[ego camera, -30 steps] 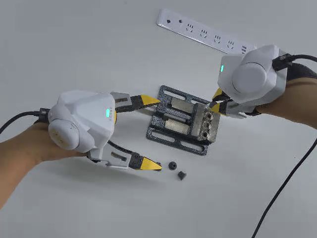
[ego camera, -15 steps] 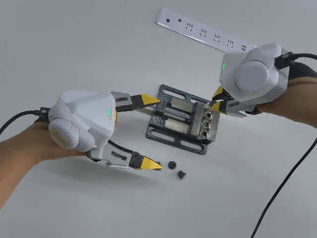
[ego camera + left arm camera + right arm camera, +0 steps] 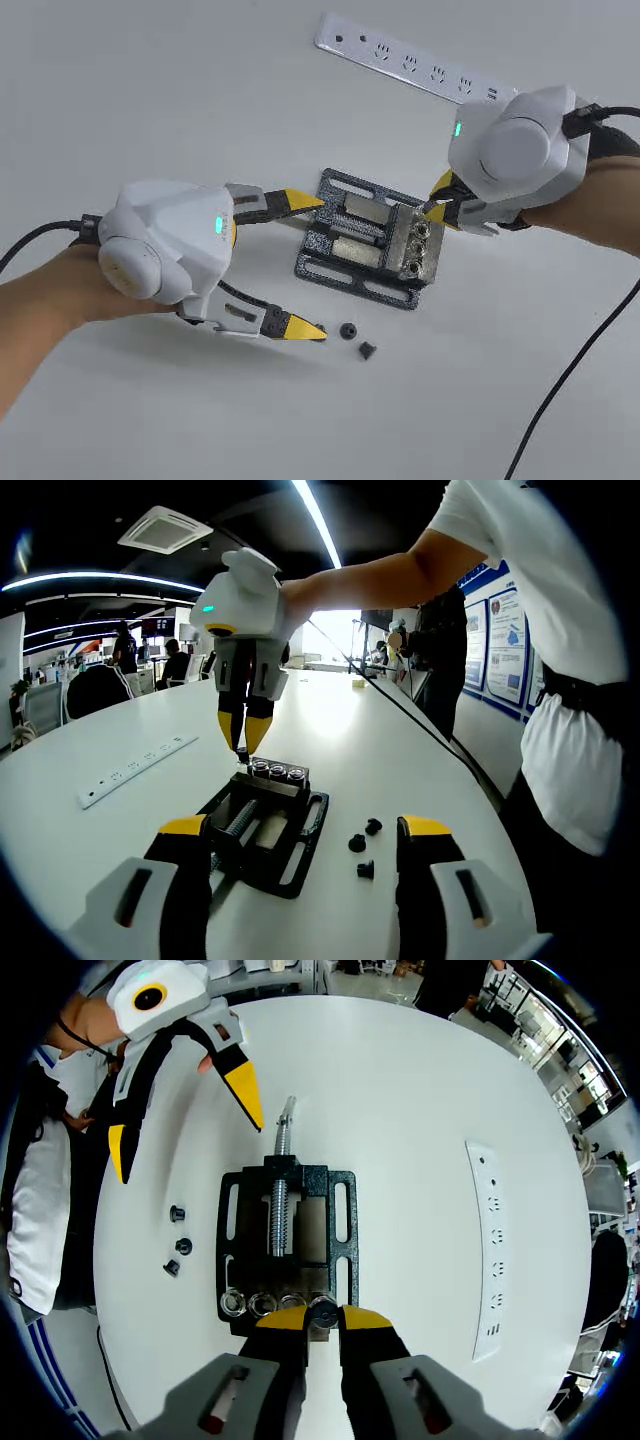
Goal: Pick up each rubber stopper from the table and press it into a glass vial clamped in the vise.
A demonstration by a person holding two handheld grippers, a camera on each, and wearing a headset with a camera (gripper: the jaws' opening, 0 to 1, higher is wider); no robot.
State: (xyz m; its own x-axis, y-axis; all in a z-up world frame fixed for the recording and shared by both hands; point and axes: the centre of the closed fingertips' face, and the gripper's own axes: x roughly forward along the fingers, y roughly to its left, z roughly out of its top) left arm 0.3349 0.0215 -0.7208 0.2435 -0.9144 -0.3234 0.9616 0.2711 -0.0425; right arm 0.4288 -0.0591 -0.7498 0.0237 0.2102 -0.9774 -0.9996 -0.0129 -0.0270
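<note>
No legible text; print on wall posters (image 3: 508, 630) illegibly small.

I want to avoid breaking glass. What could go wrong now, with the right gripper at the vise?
The right gripper pinches the stopper only at its tips by the vials; pressed off-centre, it may tilt or slip out. The open left gripper, one tip close to the loose stoppers, could scatter them.

White power strip (image 3: 415, 62) at one o'clock in the head view, white table (image 3: 150, 100) under it, black cable (image 3: 570, 390) at four o'clock, ceiling light strip (image 3: 320, 520) at twelve and square ceiling vent (image 3: 165, 530) at eleven o'clock in the left gripper view
</note>
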